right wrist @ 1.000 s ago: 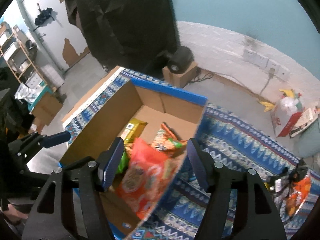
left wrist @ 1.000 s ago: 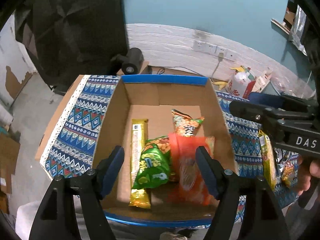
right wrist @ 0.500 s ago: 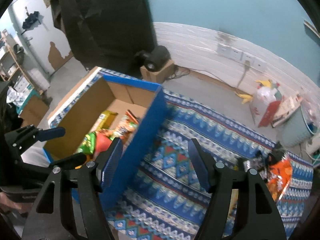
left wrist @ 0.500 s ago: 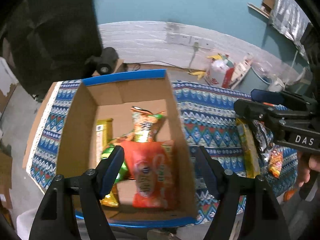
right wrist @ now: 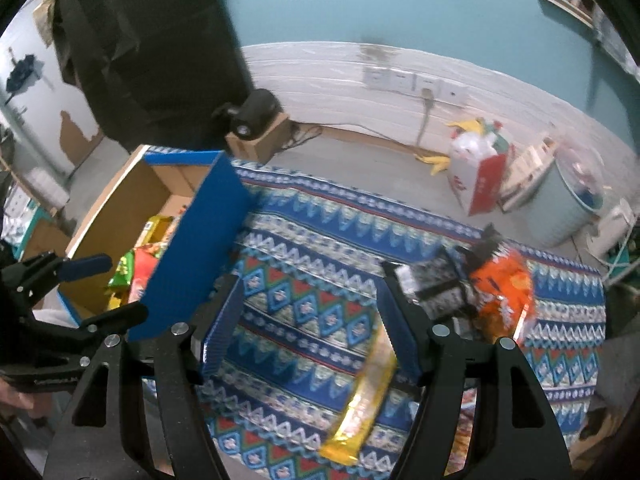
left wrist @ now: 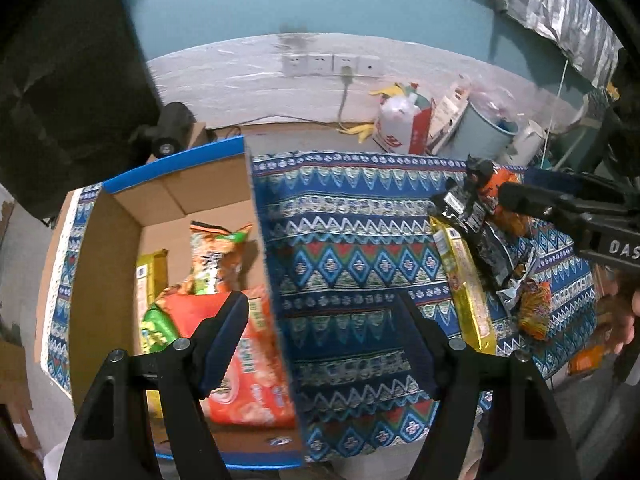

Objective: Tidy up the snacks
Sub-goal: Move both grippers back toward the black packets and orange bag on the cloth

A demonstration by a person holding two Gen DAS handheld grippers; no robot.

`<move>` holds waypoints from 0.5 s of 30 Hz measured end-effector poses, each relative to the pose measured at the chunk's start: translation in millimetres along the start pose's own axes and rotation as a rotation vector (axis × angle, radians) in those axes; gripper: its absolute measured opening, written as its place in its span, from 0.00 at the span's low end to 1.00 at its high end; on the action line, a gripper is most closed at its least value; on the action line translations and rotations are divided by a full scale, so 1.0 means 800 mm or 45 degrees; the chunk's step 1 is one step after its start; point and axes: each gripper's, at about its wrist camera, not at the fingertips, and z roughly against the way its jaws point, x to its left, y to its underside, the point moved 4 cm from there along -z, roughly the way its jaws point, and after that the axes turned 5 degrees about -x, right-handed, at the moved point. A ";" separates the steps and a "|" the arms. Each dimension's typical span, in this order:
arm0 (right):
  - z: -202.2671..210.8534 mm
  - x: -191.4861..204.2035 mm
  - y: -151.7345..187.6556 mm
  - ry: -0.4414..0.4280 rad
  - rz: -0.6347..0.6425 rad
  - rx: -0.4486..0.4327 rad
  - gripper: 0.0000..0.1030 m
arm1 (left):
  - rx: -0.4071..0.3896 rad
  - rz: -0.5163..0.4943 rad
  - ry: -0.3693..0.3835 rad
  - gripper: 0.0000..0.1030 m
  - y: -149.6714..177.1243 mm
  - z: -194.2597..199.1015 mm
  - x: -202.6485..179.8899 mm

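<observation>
Above the patterned cloth, both empty claws, jaws apart.

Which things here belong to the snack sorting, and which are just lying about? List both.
Job: cardboard box holding an orange bag; yellow packet, black packet and orange packet on the patterned cloth.
Lying about: white-and-red bag, wall sockets, pale bin.

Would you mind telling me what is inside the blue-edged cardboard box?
The cardboard box holds a red-orange snack bag, a green packet, an orange-green pouch and a long yellow packet. The bags cover whatever lies beneath them.
</observation>
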 end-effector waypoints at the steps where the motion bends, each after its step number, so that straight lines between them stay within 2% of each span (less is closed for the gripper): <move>1: 0.004 -0.008 0.001 0.008 -0.008 -0.007 0.67 | 0.008 -0.003 0.007 0.73 -0.002 -0.004 -0.006; 10: 0.023 -0.085 0.015 0.101 -0.109 -0.017 0.69 | 0.036 -0.027 0.040 0.73 -0.024 -0.032 -0.046; 15: 0.023 -0.126 0.022 0.156 -0.114 -0.001 0.72 | 0.043 -0.041 0.041 0.73 -0.039 -0.053 -0.063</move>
